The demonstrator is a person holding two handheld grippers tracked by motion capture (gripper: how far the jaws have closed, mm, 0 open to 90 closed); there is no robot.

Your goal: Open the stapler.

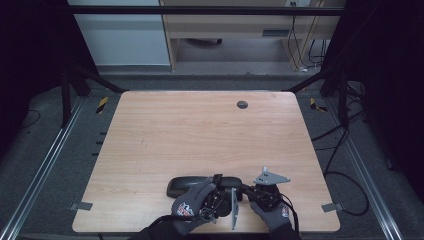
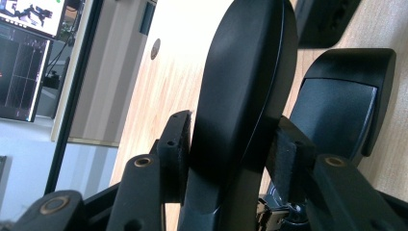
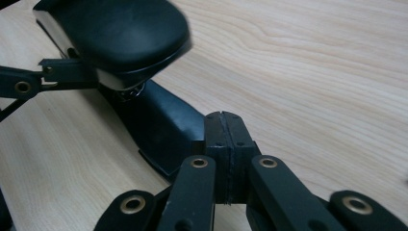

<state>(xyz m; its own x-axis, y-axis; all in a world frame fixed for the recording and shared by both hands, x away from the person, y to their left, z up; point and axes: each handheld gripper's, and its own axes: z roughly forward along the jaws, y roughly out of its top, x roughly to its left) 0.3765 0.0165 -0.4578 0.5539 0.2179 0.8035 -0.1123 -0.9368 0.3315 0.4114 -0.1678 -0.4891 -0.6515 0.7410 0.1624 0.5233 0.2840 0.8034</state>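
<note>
A black hard-shell case [image 1: 184, 184] lies near the table's front edge, swung open. My left gripper [image 1: 218, 194] is shut on one rounded shell half [image 2: 245, 72], a pad [image 2: 175, 144] pressing on each side of it. The other half [image 2: 337, 103], with a grey lining, lies behind it on the wood. My right gripper [image 3: 225, 126] has its jaws shut together with nothing between them. Its tips rest against the dark lower half [image 3: 163, 130], below the raised shell [image 3: 115, 33]. Gloved hands hold both grippers, the right gripper [image 1: 250, 192] just right of the left one.
The wooden table [image 1: 200, 130] has a round dark grommet [image 1: 242, 104] near its far edge. Metal rails run along both sides on the floor. A desk [image 1: 230, 25] and cables stand beyond the table. A lit monitor [image 2: 24, 48] shows in the left gripper view.
</note>
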